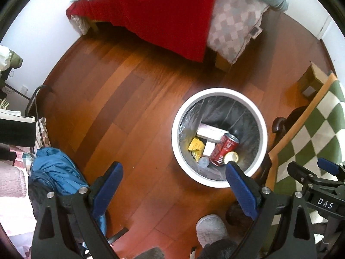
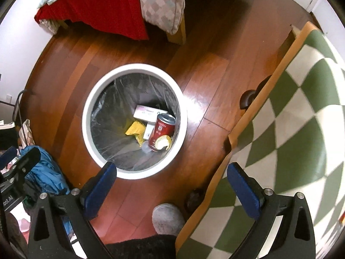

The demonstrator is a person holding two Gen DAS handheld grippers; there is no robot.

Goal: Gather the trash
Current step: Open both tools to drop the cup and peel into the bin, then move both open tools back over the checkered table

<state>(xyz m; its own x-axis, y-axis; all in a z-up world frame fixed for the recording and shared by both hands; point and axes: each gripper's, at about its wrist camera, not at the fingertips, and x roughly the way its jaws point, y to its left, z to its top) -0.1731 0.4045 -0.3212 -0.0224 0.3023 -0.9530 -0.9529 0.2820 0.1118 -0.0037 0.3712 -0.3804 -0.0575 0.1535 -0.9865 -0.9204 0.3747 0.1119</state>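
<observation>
We look down on a reddish wooden floor (image 1: 129, 99). On it stands a white round bin (image 2: 88, 129), lined with clear plastic. Beside the bin, a surface (image 2: 297, 116) with a green-and-white chequered top and a tan wooden edge rises from the same floor. A blue bundle of cloth (image 1: 54, 168) lies on the boards, well apart from the bin, and a bed's wooden legs (image 1: 222, 62) rest at the far end.

Bin (image 2: 87, 116) is standing on the floor (image 2: 207, 82) between the bed (image 2: 103, 4) behind it and a slipper (image 2: 167, 218) in front, tabletop (image 2: 301, 129) lying to its right, can (image 2: 160, 133), box (image 2: 146, 113) and wrapper (image 2: 134, 128) sitting inside.
</observation>
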